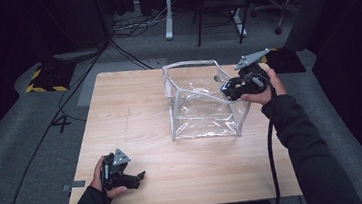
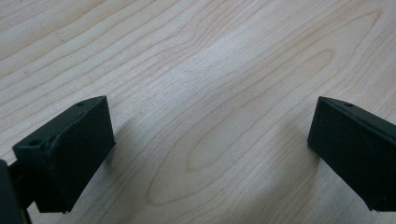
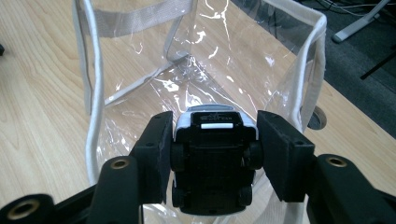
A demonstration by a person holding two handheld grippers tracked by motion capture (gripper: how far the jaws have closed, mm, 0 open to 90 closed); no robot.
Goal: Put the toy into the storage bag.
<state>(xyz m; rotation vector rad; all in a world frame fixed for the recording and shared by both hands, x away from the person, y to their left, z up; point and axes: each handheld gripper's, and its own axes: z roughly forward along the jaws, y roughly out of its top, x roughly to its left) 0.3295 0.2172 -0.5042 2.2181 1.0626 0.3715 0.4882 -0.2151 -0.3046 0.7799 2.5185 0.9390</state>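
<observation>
Toy car is clamped between the two black jaws of your right tool; in the right gripper view you see its dark underside turned toward the camera, with the wheels pressed against the pads on both sides and a white part at its far end. You hold this tool over the right wall of the clear plastic bag, so the car hangs just above the open top of the bag. In the high view your right tool is at the right rim of the bag, near the far right part of the wooden counter, and the grey three-cornered plate stands above your hand.

The bag stands upright on the counter with its mouth open. It has a pale trim along the edges, and a grey strap goes across the far side. Its walls are wrinkled and they shine from the light.

Your left tool rests low on the near left part of the counter, well apart from the bag. In the left gripper view its jaws stand wide apart and between them lies bare wood grain, so it grasps nothing.
</observation>
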